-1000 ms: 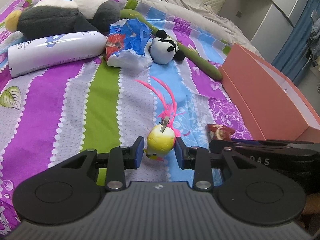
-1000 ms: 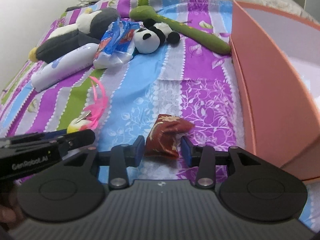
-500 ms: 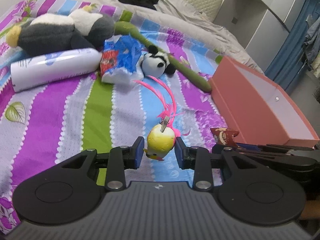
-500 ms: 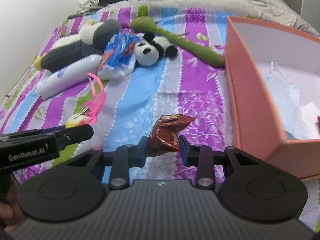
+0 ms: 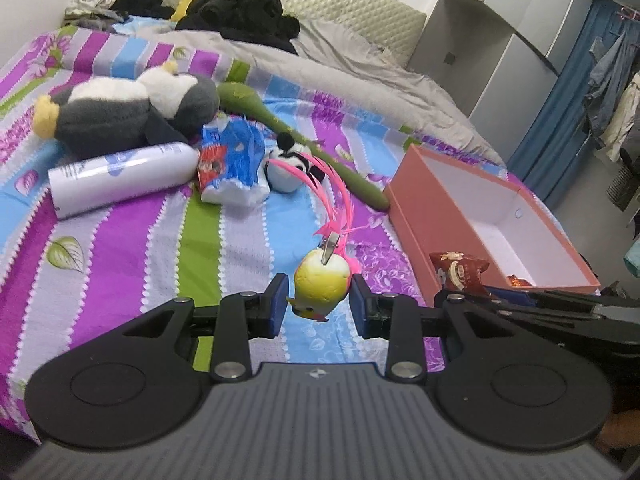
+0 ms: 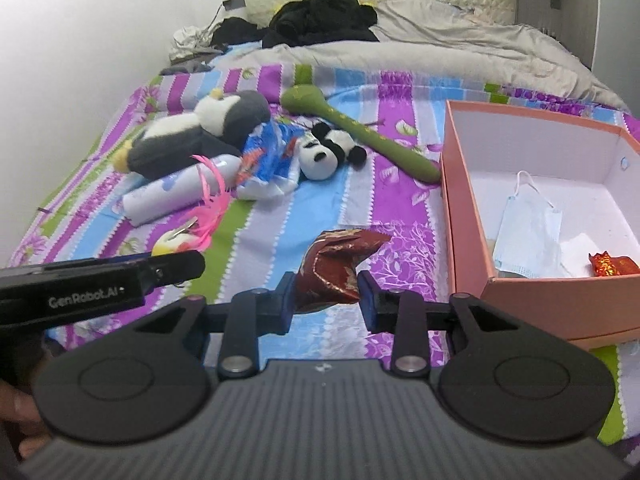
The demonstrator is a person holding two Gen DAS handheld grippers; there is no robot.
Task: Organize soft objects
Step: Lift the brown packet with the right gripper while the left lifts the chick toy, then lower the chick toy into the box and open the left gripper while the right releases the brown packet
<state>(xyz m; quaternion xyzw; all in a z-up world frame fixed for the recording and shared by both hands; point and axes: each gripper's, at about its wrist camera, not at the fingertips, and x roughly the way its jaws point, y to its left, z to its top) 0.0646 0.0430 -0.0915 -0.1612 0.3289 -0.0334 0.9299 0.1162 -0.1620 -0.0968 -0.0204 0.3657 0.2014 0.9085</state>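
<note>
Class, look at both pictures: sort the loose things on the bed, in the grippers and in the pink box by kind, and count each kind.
Plush toys: 2, penguin, panda
Feathered bird toys: 1, yellow bird
Red pouches: 2, held pouch, boxed pouch
Face masks: 1
White bottles: 1
Blue packets: 1
Green sticks: 1
Total: 9

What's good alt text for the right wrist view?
The right gripper holds a crumpled dark red foil packet above a striped bedspread, beside an open pink box containing a blue face mask. At left, the left gripper carries a yellow feathered toy; plush toys lie beyond.
</note>
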